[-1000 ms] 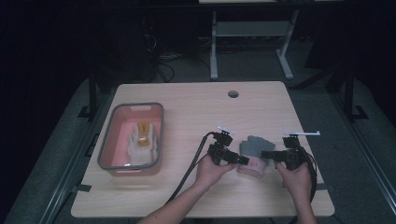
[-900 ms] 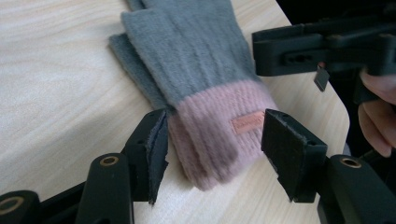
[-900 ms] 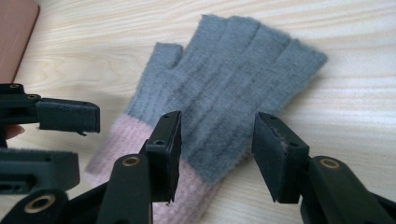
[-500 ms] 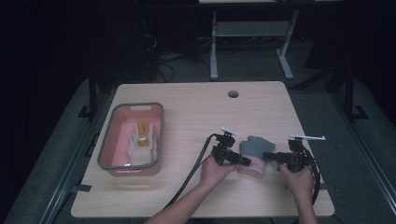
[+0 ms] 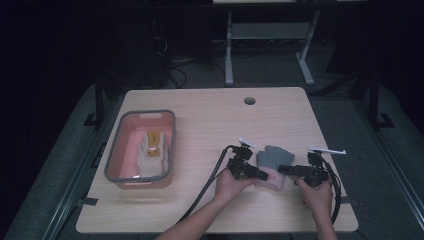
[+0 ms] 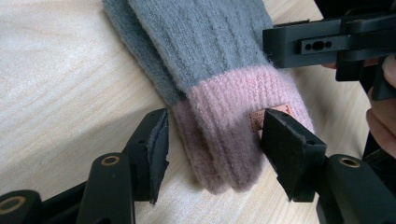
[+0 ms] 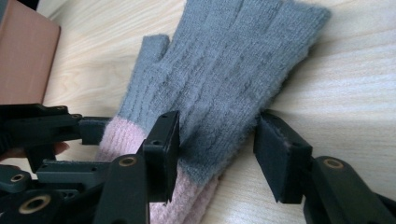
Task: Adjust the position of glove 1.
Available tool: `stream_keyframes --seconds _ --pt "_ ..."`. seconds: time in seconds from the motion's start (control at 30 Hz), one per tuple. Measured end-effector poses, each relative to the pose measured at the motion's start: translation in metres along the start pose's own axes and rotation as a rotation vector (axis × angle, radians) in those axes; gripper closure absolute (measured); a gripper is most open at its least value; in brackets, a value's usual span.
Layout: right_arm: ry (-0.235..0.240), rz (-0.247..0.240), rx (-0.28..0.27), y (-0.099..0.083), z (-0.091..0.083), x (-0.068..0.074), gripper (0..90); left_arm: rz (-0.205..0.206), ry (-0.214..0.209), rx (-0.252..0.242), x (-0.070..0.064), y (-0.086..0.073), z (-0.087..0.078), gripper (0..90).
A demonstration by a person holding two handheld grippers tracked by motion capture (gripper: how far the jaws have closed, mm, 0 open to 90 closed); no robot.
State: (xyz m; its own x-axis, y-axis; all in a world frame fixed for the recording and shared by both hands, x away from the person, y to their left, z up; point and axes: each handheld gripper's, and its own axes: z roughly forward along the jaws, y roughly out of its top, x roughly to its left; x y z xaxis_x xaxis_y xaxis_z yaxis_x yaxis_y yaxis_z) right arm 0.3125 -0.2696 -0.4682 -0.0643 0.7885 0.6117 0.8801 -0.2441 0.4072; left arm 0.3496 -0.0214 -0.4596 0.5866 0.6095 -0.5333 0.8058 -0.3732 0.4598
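My left gripper (image 6: pixel 212 135) gapes around the pink cuff of the grey knitted glove (image 6: pixel 210 60) lying flat on the wooden table (image 5: pixel 210 125); my right gripper (image 7: pixel 217 140) stands open astride its grey edge.

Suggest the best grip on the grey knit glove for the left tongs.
Grip the pink ribbed cuff of the grey knit glove, coming in low from the cuff end. The glove lies flat on the table, and the cuff is its thickest, bunched edge. The open left tongs already straddle it, so closing there probably catches both layers.
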Motion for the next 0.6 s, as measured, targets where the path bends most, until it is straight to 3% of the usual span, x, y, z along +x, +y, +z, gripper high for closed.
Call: stream_keyframes --seconds 0.47,0.6 --pt "0.059 0.055 -0.026 -0.005 0.008 -0.001 63.4 -0.046 -0.049 0.005 0.005 0.001 0.002 50.9" --pt "0.048 0.049 -0.03 -0.005 0.01 0.001 65.7 -0.052 -0.05 -0.001 0.004 0.0 0.003 51.9"
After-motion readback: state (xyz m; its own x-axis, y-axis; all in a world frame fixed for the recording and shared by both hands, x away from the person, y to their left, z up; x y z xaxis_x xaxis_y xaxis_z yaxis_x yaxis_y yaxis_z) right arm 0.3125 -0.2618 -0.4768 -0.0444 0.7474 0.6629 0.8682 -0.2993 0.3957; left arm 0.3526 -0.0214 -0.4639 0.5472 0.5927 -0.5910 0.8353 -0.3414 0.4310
